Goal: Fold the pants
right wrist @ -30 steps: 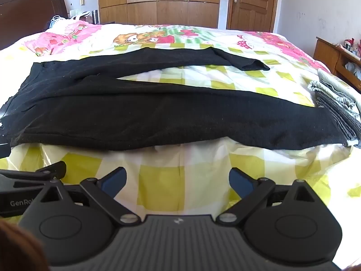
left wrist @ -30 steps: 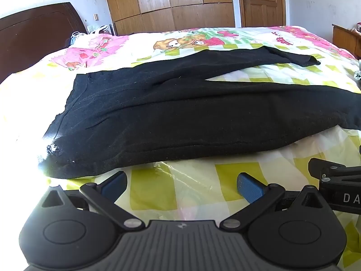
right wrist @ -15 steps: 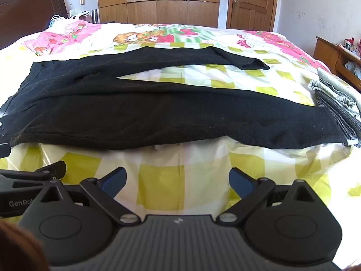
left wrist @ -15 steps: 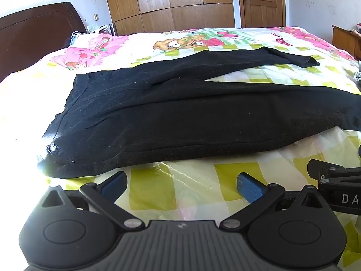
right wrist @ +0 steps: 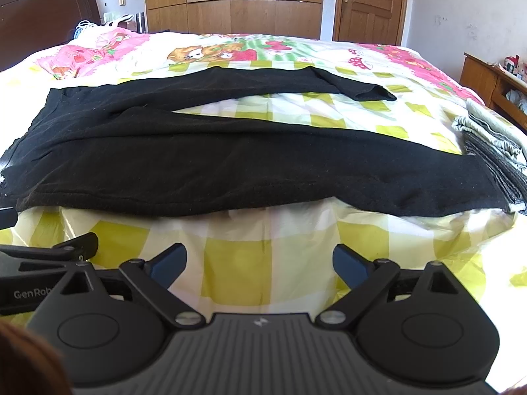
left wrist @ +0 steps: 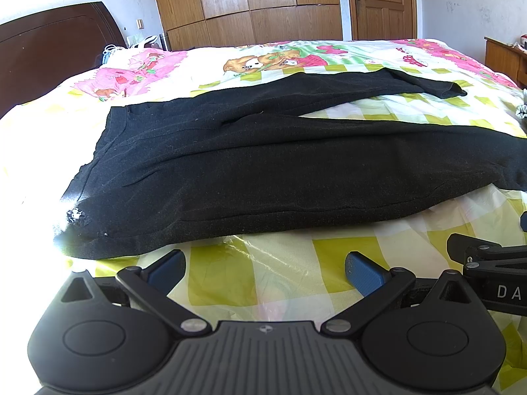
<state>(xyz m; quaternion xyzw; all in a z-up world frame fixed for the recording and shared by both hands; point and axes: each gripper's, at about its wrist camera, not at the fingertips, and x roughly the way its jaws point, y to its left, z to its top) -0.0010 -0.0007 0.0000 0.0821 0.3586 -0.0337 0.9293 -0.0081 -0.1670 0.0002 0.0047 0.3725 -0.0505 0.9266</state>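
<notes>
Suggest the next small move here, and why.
Probably bring both tongs forward to the pants' near edge: left tongs and right tongs are open and empty over bare bedspread, and the pants lie flat, legs spread, unfolded.

Black pants (left wrist: 280,171) spread flat across a bed (left wrist: 257,273) with a yellow-checked, cartoon-printed cover, waistband to the left, two legs splayed to the right. Near leg running off the right edge; far leg ending in a cuff near the bed's right side. Left tool (left wrist: 263,271) low over bare cover just short of the pants' near hem, blue pads (left wrist: 364,275) wide apart, gripping nothing. Part of the right tool (left wrist: 490,273) poking in at the right edge, close beside. Dark headboard (left wrist: 52,49) at left, wooden wardrobe (left wrist: 247,6) and door (left wrist: 382,3) behind the bed.
</notes>
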